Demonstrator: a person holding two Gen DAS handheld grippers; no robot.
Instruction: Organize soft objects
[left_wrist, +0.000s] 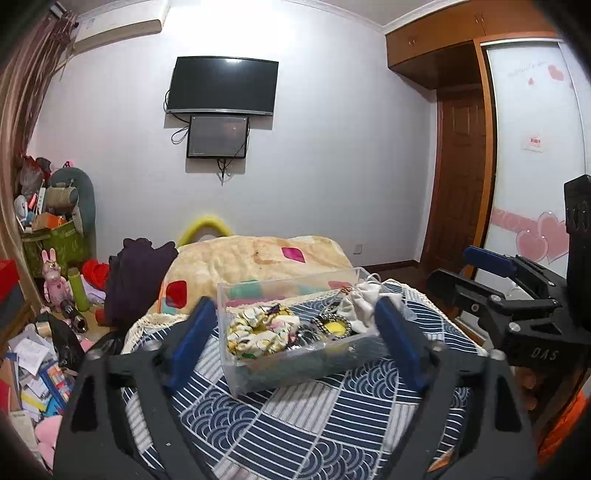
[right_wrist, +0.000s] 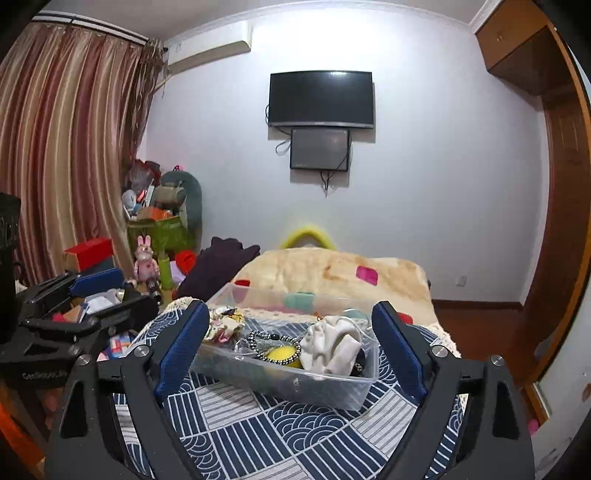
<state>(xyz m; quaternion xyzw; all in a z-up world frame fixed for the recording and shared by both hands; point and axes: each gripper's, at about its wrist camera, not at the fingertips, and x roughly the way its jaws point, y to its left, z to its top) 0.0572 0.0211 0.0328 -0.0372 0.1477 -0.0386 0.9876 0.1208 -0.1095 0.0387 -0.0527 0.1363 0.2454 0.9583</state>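
A clear plastic box (left_wrist: 295, 373) sits on a blue-and-white patterned cloth (left_wrist: 280, 424). Inside lie a floral scrunchie (left_wrist: 255, 334), a yellow round item with a beaded band (left_wrist: 334, 326) and a white cloth pouch (left_wrist: 358, 301). My left gripper (left_wrist: 295, 325) is open and empty, its blue fingers either side of the box, short of it. In the right wrist view the box (right_wrist: 288, 380) holds the scrunchie (right_wrist: 223, 321), the yellow item (right_wrist: 279, 355) and the white pouch (right_wrist: 332, 347). My right gripper (right_wrist: 288, 332) is open and empty, just in front of the box.
A cream blanket (left_wrist: 258, 258) and dark clothing (left_wrist: 136, 277) lie behind the box. Toys, a green bin (left_wrist: 55, 243) and papers clutter the floor at left. The right gripper (left_wrist: 524, 295) shows at right in the left wrist view; the left gripper (right_wrist: 74, 306) at left in the right.
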